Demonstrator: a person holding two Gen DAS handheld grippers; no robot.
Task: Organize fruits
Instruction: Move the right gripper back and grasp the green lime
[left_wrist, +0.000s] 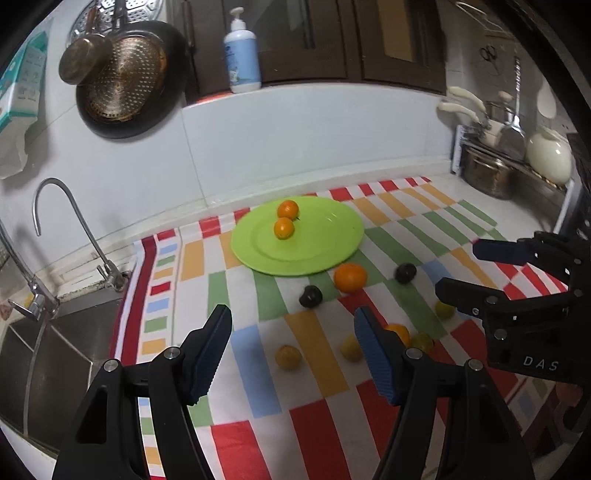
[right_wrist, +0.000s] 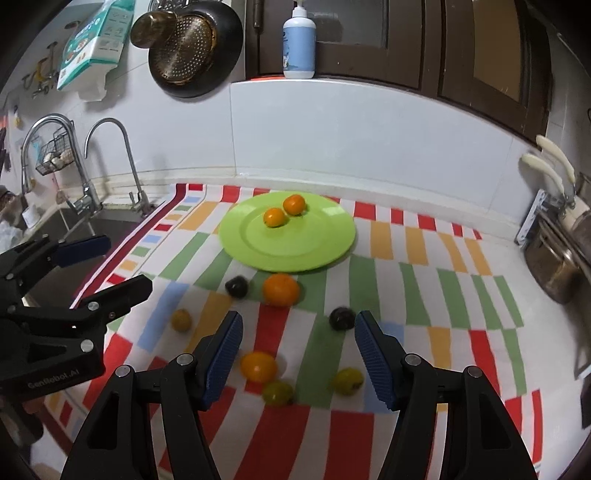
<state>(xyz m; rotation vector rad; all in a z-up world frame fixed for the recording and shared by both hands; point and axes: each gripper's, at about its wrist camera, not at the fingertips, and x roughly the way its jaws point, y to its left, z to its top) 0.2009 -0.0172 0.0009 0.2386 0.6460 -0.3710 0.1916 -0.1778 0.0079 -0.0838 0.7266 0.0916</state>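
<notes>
Both grippers, left (right_wrist: 92, 266) marked "GenRobot.AI", right (left_wrist: 476, 269) "DAS", hover spread over scattered fruit

Green plate (right_wrist: 288, 254), 2 orange fruits (right_wrist: 275, 217), red-orange-green-blue striped cloth (right_wrist: 417, 306).

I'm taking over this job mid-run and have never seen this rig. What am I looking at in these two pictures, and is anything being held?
There is no robot arm: a person holds a two-finger gripper in each hand, and each picture comes from a fisheye camera on one gripper, looking along its fingers. The left gripper and the right gripper are both open and hold nothing. Each also shows at the edge of the other's view. On the striped cloth lies a green plate with two small oranges on it. Beside the plate, on the cloth, lie a larger orange, two dark fruits and several yellowish ones. A sink is to the left.
</notes>
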